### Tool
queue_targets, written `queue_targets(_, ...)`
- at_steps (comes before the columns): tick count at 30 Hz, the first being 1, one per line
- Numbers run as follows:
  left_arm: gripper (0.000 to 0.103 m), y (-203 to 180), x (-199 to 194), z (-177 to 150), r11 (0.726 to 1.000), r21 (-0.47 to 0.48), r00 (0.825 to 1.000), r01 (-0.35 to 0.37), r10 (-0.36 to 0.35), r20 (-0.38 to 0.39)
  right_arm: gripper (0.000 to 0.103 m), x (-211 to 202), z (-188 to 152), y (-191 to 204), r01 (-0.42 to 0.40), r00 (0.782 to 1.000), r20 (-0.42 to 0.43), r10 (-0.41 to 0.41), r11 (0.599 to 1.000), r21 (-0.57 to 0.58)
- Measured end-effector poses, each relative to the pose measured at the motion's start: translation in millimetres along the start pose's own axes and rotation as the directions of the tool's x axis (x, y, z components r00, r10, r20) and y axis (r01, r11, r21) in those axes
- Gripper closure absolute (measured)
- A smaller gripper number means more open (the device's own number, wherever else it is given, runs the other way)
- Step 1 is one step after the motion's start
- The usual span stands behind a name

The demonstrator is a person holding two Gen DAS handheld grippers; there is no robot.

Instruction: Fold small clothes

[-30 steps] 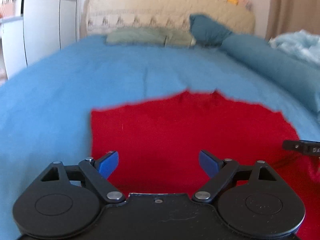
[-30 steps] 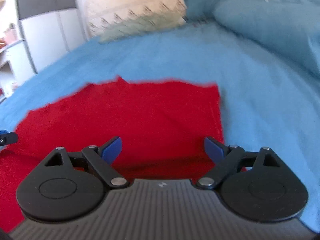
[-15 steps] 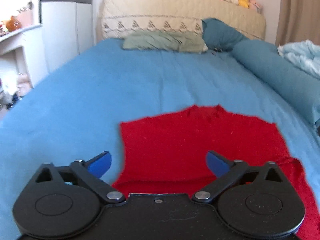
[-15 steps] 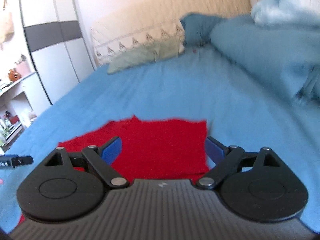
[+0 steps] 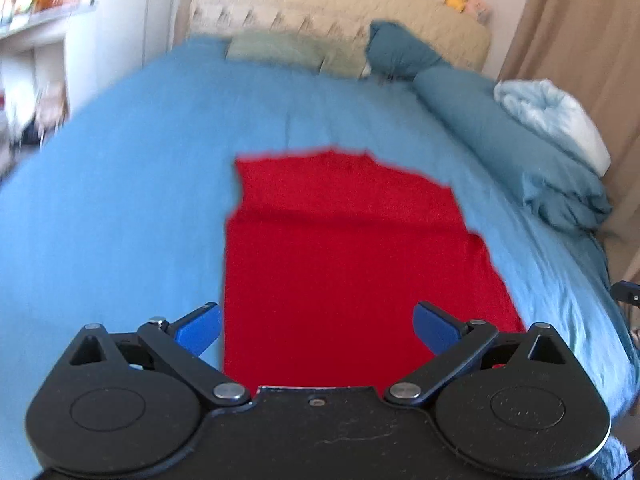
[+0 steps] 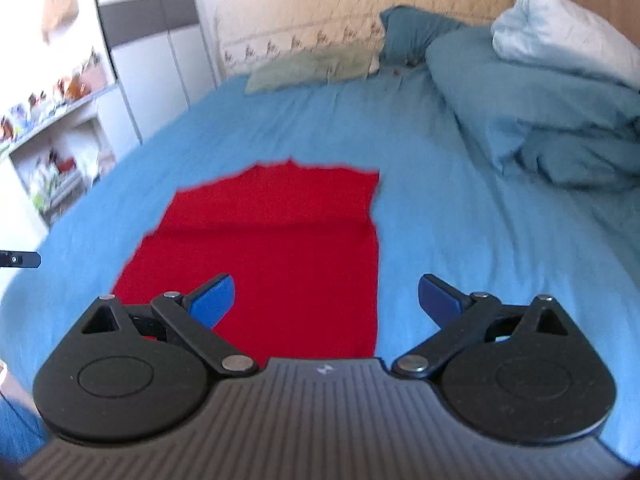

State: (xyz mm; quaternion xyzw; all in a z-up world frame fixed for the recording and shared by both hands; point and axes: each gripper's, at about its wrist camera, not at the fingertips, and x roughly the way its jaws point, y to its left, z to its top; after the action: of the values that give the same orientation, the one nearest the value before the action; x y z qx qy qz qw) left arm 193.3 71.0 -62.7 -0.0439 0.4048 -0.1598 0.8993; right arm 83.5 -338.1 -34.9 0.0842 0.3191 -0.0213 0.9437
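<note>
Your left tongs [image 5: 316,330] and right tongs [image 6: 326,298] stand apart, empty; the red garment [image 5: 344,256] lies flat mid-frame on the bed [image 5: 120,200], apparently released for its next fold.

Bright, soft daylight; both fisheye views are motion-blurred, bent and dark-cornered at the edges.

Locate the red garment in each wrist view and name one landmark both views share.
Left wrist: the red garment lies centre, flat on the blue bedspread, just ahead of the fingers.
Right wrist: the red garment lies left of centre on the bedspread.
Shared landmark: the green pillow by the headboard.
</note>
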Motion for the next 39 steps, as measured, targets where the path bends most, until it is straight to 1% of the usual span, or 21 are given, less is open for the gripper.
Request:
queue_targets(3, 0.002, 10.1, 7.1, -37.8, 0.998, -0.064, 0.999, -0.014, 0.011, -0.051, 0.000, 3.0, -37.2, 5.5, 0.031, 0.997, -0.072, -0.031, 1.000, 0.000)
queue_targets(5, 0.002, 17.2, 12.7, -66.5, 0.992, -0.116, 0.996, -0.039, 0.030, -0.080, 0.000, 5.8, -61.9, 10.6, 0.104, 0.989, -0.105, -0.107, 0.994, -0.031)
queue_targets(6, 0.005, 19.8, 19.0, -74.6, 0.990, -0.133, 0.996, -0.046, 0.034, -0.088, 0.000, 6.6, -73.8, 14.2, 0.135, 0.983, -0.119, -0.139, 0.990, -0.044)
queue_targets(7, 0.011, 23.1, 25.1, -85.0, 0.987, -0.147, 0.994, -0.059, 0.044, -0.099, 0.000, 8.7, -86.5, 17.2, 0.150, 0.979, -0.133, -0.155, 0.987, -0.051)
queue_targets(9, 0.019, 27.3, 33.1, -99.6, 0.981, -0.170, 0.990, -0.092, 0.071, -0.124, 0.000, 15.0, -107.6, 22.9, 0.157, 0.975, -0.154, -0.162, 0.987, -0.043)
queue_targets(11, 0.024, 31.1, 39.2, -109.8, 0.977, -0.191, 0.989, -0.100, 0.076, -0.126, 0.009, 21.6, -122.2, 26.7, 0.163, 0.971, -0.175, -0.164, 0.986, -0.025)
queue_targets(13, 0.027, 32.3, 42.2, -113.2, 0.976, -0.189, 0.989, -0.110, 0.089, -0.115, 0.012, 26.9, -133.5, 28.7, 0.167, 0.970, -0.181, -0.162, 0.986, 0.016)
queue_targets(15, 0.027, 29.4, 45.6, -113.1, 0.979, -0.164, 0.989, -0.118, 0.102, -0.103, 0.013, 31.3, -138.3, 28.2, 0.177, 0.972, -0.172, -0.163, 0.982, 0.068)
queue_targets(17, 0.029, 28.3, 48.6, -113.8, 0.983, -0.129, 0.988, -0.128, 0.116, -0.098, 0.017, 36.3, -139.9, 27.9, 0.183, 0.972, -0.165, -0.165, 0.978, 0.100)
queue_targets(19, 0.037, 26.6, 52.4, -114.5, 0.985, -0.101, 0.987, -0.140, 0.131, -0.091, 0.024, 43.2, -140.3, 26.9, 0.178, 0.974, -0.165, -0.157, 0.976, 0.121)
queue_targets(20, 0.039, 25.4, 54.5, -114.0, 0.985, -0.090, 0.986, -0.147, 0.139, -0.089, 0.027, 48.0, -139.8, 25.1, 0.170, 0.974, -0.170, -0.147, 0.977, 0.129)
queue_targets(24, 0.044, 24.5, 60.3, -116.3, 0.984, -0.055, 0.982, -0.172, 0.167, -0.086, 0.034, 62.8, -144.0, 28.3, 0.187, 0.968, -0.194, -0.160, 0.974, 0.126)
queue_targets(26, 0.046, 23.5, 62.1, -117.5, 0.982, -0.040, 0.980, -0.182, 0.178, -0.085, 0.045, 69.5, -148.8, 26.4, 0.190, 0.965, -0.209, -0.160, 0.973, 0.132)
queue_targets(27, 0.048, 23.2, 62.8, -118.5, 0.982, -0.031, 0.980, -0.186, 0.182, -0.084, 0.047, 72.0, -152.0, 25.3, 0.193, 0.963, -0.215, -0.161, 0.972, 0.136)
queue_targets(30, 0.054, 20.9, 64.8, -120.7, 0.980, -0.007, 0.977, -0.200, 0.199, -0.083, 0.049, 74.4, -157.3, 23.4, 0.195, 0.964, -0.206, -0.165, 0.972, 0.131)
queue_targets(32, 0.060, 18.8, 66.2, -121.6, 0.979, 0.006, 0.976, -0.203, 0.202, -0.085, 0.054, 74.6, -158.5, 25.2, 0.193, 0.965, -0.200, -0.166, 0.974, 0.119)
queue_targets(33, 0.067, 17.2, 67.0, -121.2, 0.979, 0.010, 0.975, -0.204, 0.204, -0.092, 0.055, 74.8, -158.5, 26.1, 0.190, 0.966, -0.199, -0.165, 0.975, 0.113)
queue_targets(35, 0.083, 13.5, 68.3, -119.0, 0.980, 0.023, 0.974, -0.199, 0.200, -0.107, 0.065, 75.9, -159.0, 26.7, 0.185, 0.967, -0.194, -0.162, 0.977, 0.104)
queue_targets(36, 0.091, 11.7, 68.8, -118.0, 0.981, 0.027, 0.974, -0.193, 0.194, -0.113, 0.068, 76.3, -159.1, 27.4, 0.184, 0.968, -0.191, -0.162, 0.978, 0.101)
queue_targets(38, 0.094, 9.2, 69.6, -117.6, 0.980, 0.031, 0.974, -0.195, 0.198, -0.114, 0.077, 76.5, -159.7, 29.6, 0.179, 0.969, -0.186, -0.160, 0.979, 0.094)
queue_targets(39, 0.094, 8.1, 69.7, -118.1, 0.980, 0.033, 0.973, -0.198, 0.201, -0.113, 0.079, 76.4, -159.7, 30.0, 0.178, 0.970, -0.184, -0.158, 0.980, 0.093)
